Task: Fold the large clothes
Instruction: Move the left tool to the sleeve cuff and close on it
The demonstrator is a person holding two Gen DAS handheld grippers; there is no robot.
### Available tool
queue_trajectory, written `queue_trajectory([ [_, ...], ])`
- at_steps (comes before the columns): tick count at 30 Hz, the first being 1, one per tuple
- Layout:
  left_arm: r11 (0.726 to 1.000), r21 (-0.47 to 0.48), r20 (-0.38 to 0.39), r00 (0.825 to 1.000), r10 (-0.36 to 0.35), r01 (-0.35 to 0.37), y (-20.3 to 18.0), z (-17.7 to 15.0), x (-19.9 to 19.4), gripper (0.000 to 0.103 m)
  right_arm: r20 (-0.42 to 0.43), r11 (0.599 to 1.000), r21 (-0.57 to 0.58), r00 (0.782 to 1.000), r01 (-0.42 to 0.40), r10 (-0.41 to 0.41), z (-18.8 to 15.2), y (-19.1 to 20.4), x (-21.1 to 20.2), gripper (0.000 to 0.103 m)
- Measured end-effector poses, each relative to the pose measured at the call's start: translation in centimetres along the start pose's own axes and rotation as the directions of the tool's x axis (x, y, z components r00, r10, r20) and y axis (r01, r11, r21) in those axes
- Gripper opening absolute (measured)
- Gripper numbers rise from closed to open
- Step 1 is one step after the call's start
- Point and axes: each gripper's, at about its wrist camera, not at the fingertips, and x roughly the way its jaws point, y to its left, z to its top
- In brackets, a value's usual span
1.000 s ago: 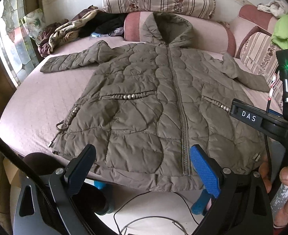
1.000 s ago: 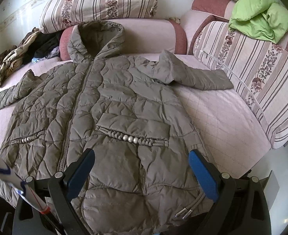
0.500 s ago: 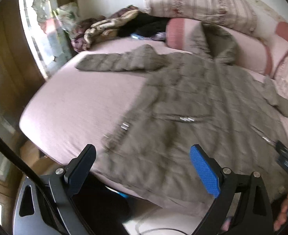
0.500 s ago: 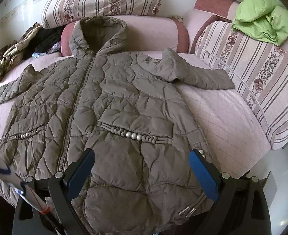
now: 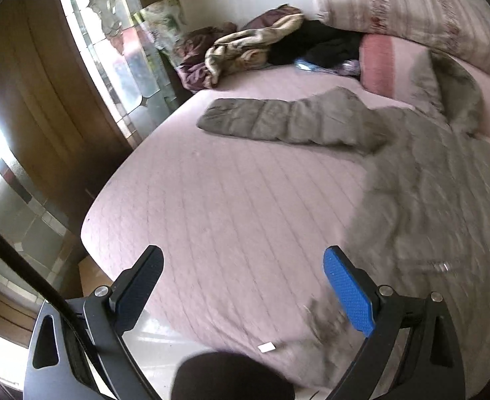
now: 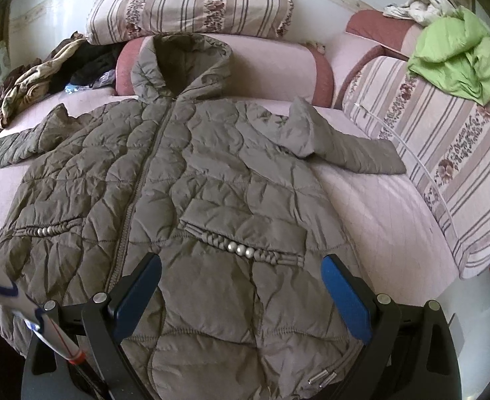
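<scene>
Jacket [image 6: 211,183] lies flat, zipped (hood up) on bed [image 5: 228,200]; left gripper [image 5: 243,286] and right gripper [image 6: 241,286] fingers spread wide, empty.

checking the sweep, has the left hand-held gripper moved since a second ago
Yes. The left hand-held gripper swung left: the jacket slid to the view's right and the window came in.

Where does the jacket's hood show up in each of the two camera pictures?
Left wrist view: the hood sits at the upper right, blurred, against the pink bolster.
Right wrist view: the hood is top centre, propped on that same bolster.
Shared landmark: the heap of clothes at the bed's far left corner.
</scene>
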Motion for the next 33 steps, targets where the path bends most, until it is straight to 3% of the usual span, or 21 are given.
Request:
queue_trajectory([
  [7, 0.992, -0.123, -0.045, 0.999, -0.019, 0.014, 4.6, 4.5, 5.3, 0.097, -0.042, 0.998, -0.034, 0.998, -0.044, 0.043, 0.6, 1.5, 1.0, 0.099],
  [15, 0.952, -0.287, -0.109, 0.984, -0.138, 0.101, 8.5, 9.3, 12.8, 0.091, -0.064, 0.996, -0.057, 0.996, -0.064, 0.060, 1.0, 2.9, 2.4, 0.098],
  [17, 0.932, -0.339, -0.123, 0.976, -0.178, 0.128, 9.3, 10.3, 15.3, 0.088, -0.066, 0.996, -0.052, 0.996, -0.066, 0.063, 1.2, 2.9, 2.7, 0.098],
  [21, 0.866, -0.472, -0.172, 0.946, -0.276, 0.167, 10.7, 11.7, 20.9, 0.076, -0.072, 0.997, -0.045, 0.996, -0.060, 0.056, 1.4, 2.9, 3.6, 0.098],
  [23, 0.828, -0.530, -0.189, 0.927, -0.324, 0.182, 11.1, 12.2, 23.9, 0.071, -0.081, 0.998, -0.047, 0.996, -0.047, 0.043, 1.7, 2.9, 4.2, 0.098],
  [28, 0.714, -0.659, -0.159, 0.883, -0.441, 0.237, 11.7, 13.2, 29.1, 0.070, -0.121, 0.999, -0.045, 0.992, -0.021, 0.016, 1.9, 2.9, 6.2, 0.098],
  [30, 0.684, -0.688, -0.134, 0.883, -0.449, 0.243, 11.7, 13.7, 30.6, 0.070, -0.134, 0.999, -0.047, 0.991, -0.010, 0.004, 2.0, 3.1, 7.0, 0.098],
  [33, 0.665, -0.699, -0.092, 0.889, -0.448, 0.263, 11.7, 15.2, 31.9, 0.070, -0.139, 0.999, -0.053, 0.990, 0.000, -0.007, 2.2, 3.4, 7.8, 0.098],
])
